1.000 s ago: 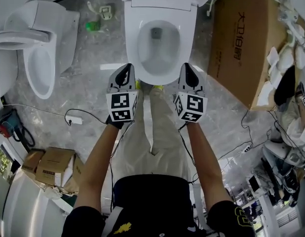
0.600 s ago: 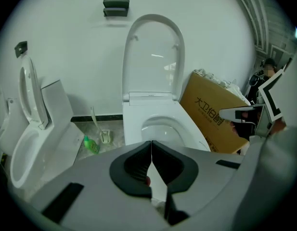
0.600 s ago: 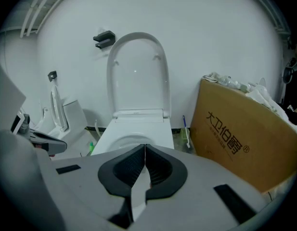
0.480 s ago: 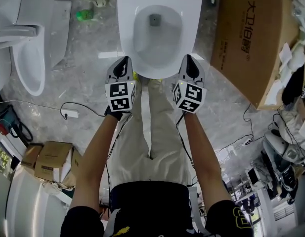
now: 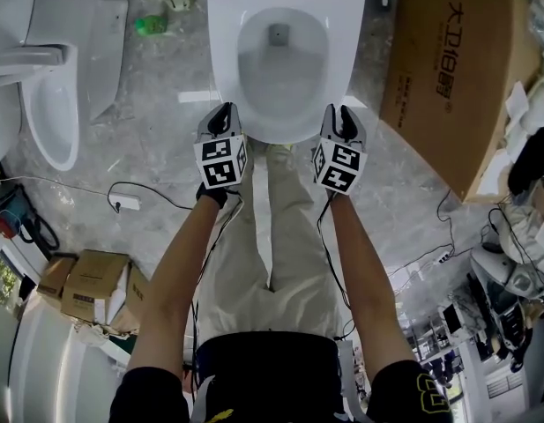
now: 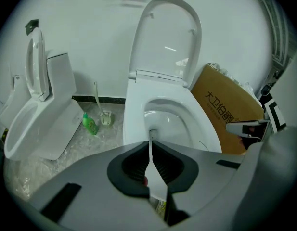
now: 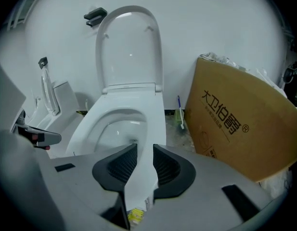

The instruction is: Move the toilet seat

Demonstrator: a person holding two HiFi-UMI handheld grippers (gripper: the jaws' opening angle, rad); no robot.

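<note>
1. the white oval plastic toilet seat [image 6: 166, 37] stands raised upright together with its lid, leaning on the white wall above the back of the white ceramic toilet bowl [image 5: 222, 55].
2. the left gripper [image 5: 224, 113], grey with a black-and-white marker cube, sits at the front left of the bowl's rim and points steeply down. its dark ribbed jaws are pressed together with nothing between them.
3. the right gripper [image 5: 342, 115] sits at the front right of the rim, level with the left one. its jaws have just been opening and stand a little apart, pinching nothing. only the bowl's white rim shows through the gap.
4. the raised seat is at the far end of the bowl, well apart from both grippers.
5. a large brown cardboard box [image 5: 439, 69] with printed characters leans just right of the toilet.
6. a second white toilet [image 5: 64, 95], its own seat raised, stands to the left, and a small green bottle [image 6: 90, 125] sits on the grey marbled floor [image 5: 157, 148] between the two toilets.
</note>
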